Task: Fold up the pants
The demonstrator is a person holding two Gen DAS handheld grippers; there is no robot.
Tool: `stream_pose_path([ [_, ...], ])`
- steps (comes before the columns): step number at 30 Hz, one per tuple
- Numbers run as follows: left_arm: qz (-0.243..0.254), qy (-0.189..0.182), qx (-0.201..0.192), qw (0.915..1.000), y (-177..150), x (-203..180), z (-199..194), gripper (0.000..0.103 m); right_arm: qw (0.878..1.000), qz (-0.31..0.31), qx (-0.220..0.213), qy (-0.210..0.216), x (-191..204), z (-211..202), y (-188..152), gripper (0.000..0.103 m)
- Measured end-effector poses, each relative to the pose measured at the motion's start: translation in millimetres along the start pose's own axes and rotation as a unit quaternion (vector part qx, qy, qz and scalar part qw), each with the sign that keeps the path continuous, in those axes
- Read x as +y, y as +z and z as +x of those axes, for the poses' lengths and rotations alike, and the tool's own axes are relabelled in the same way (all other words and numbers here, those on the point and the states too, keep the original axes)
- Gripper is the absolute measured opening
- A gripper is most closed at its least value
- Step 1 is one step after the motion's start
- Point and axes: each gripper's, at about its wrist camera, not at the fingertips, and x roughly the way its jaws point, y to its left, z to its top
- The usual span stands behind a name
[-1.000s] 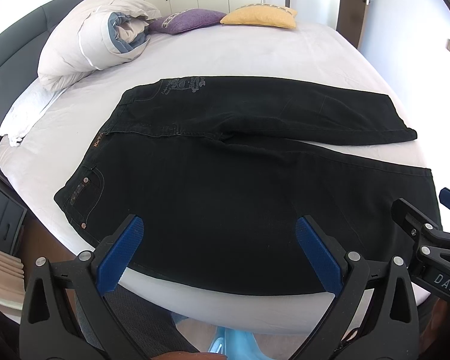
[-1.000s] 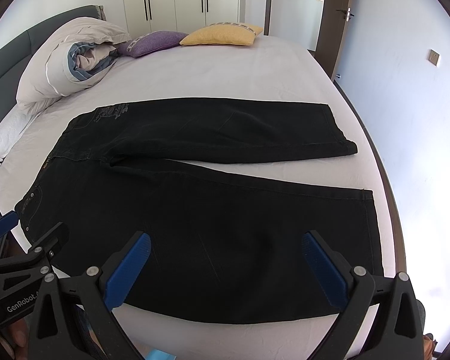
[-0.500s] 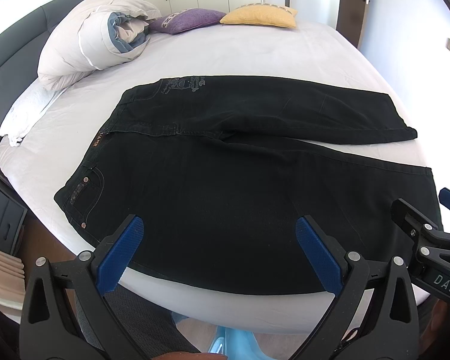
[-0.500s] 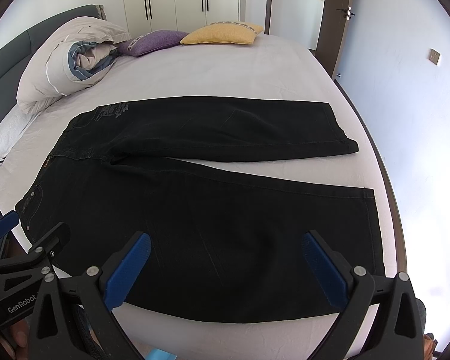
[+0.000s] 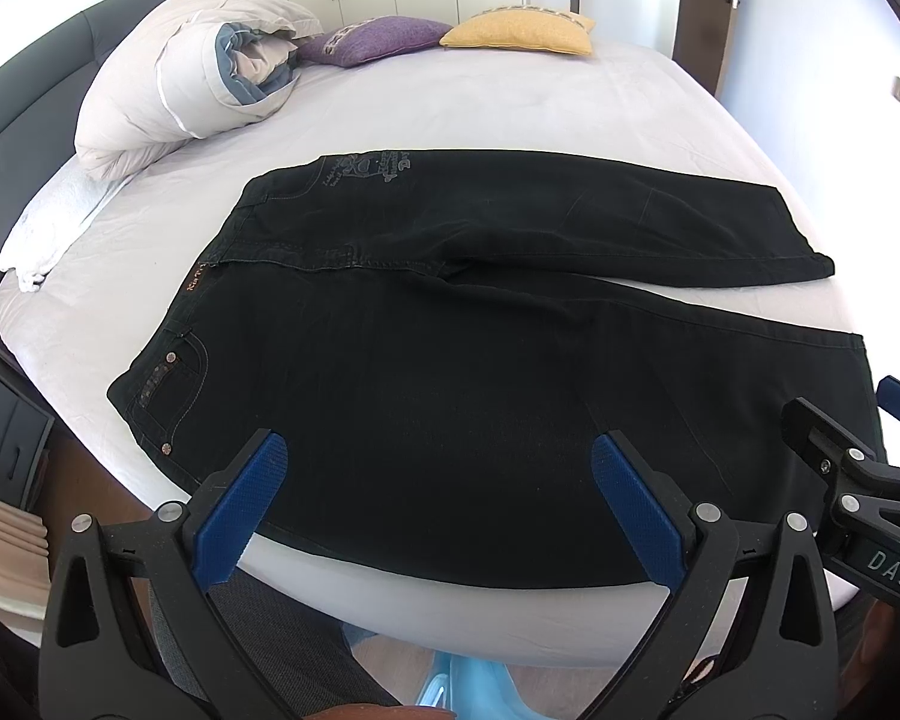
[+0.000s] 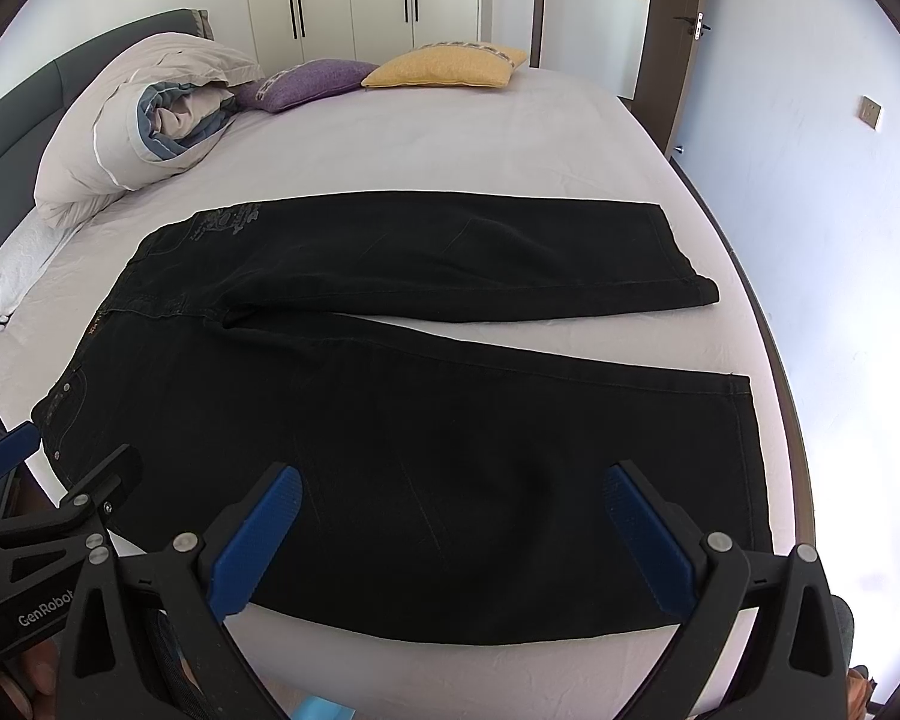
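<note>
The black pants (image 5: 480, 372) lie flat and unfolded on the white bed (image 5: 510, 102), waistband toward the left, the two legs spreading apart toward the right with a wedge of sheet showing between them. The near leg runs along the bed's front edge; its hem at the far right is partly covered in the left wrist view by the right gripper (image 6: 450, 531), which enters that frame from the side, only one finger fully visible. A pale print near the far hip is too small to read. The left gripper (image 5: 438, 504) hovers over the near edge of the pants, jaws spread wide, nothing between them. The right gripper's jaws are likewise spread wide and empty above the near leg. A rolled duvet (image 5: 192, 78), a purple cushion (image 5: 372, 39) and a yellow cushion (image 5: 516, 33) sit at the far side of the bed. Below the mattress edge, something pale blue (image 5: 468, 684) is mostly cut off and cannot be identified
</note>
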Motion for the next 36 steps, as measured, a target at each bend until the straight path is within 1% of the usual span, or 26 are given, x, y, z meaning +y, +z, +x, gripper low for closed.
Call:
stream_pose_path([
  [12,-0.001,-0.002,0.001,1.0000,-1,1,0,0.103,1.000,0.001,0.001,0.002,4,0,-3,0.103],
  [15,-0.012,-0.021,0.006,0.9997,0,5,3,0.103,1.000,-0.003,0.004,0.011,9,0,-5,0.103],
  [18,-0.038,-0.042,0.008,0.9984,5,14,6,0.103,0.999,-0.006,0.006,0.034,9,4,-3,0.103],
  [19,-0.053,-0.054,0.009,0.9971,8,19,8,0.103,0.999,-0.006,0.008,0.050,10,5,-1,0.103],
  [21,-0.086,-0.076,0.008,0.9934,16,30,11,0.103,0.998,-0.003,0.009,0.061,7,8,4,0.103],
  [23,-0.111,-0.085,0.001,0.9902,25,40,13,0.103,0.997,0.001,0.008,0.073,1,11,11,0.103],
  [25,-0.121,-0.089,-0.016,0.9885,36,49,14,0.103,0.996,0.001,0.002,0.084,0,13,20,0.103],
  [26,-0.123,-0.097,-0.023,0.9873,42,53,15,0.103,0.996,-0.001,-0.005,0.089,1,12,25,0.103],
  [28,-0.129,-0.128,-0.020,0.9831,53,60,20,0.103,0.995,-0.006,-0.015,0.099,2,13,34,0.103],
  [29,-0.141,-0.147,-0.017,0.9789,60,64,23,0.103,0.994,-0.009,-0.021,0.106,2,13,39,0.103],
  [31,-0.169,-0.176,-0.053,0.9682,68,74,22,0.103,0.992,-0.018,-0.033,0.119,4,16,49,0.103],
  [32,-0.183,-0.182,-0.076,0.9632,72,79,20,0.103,0.991,-0.024,-0.039,0.123,5,18,55,0.103],
  [33,-0.190,-0.170,-0.090,0.9628,75,82,19,0.103,0.991,-0.028,-0.042,0.125,3,18,61,0.103],
  [34,-0.187,-0.151,-0.094,0.9662,80,83,18,0.103,0.989,-0.038,-0.050,0.131,5,20,68,0.103],
  [35,-0.180,-0.124,-0.079,0.9726,87,85,23,0.103,0.987,-0.048,-0.060,0.139,5,22,74,0.103],
  [36,-0.184,-0.114,-0.069,0.9738,91,87,27,0.103,0.986,-0.055,-0.069,0.144,6,24,82,0.103],
])
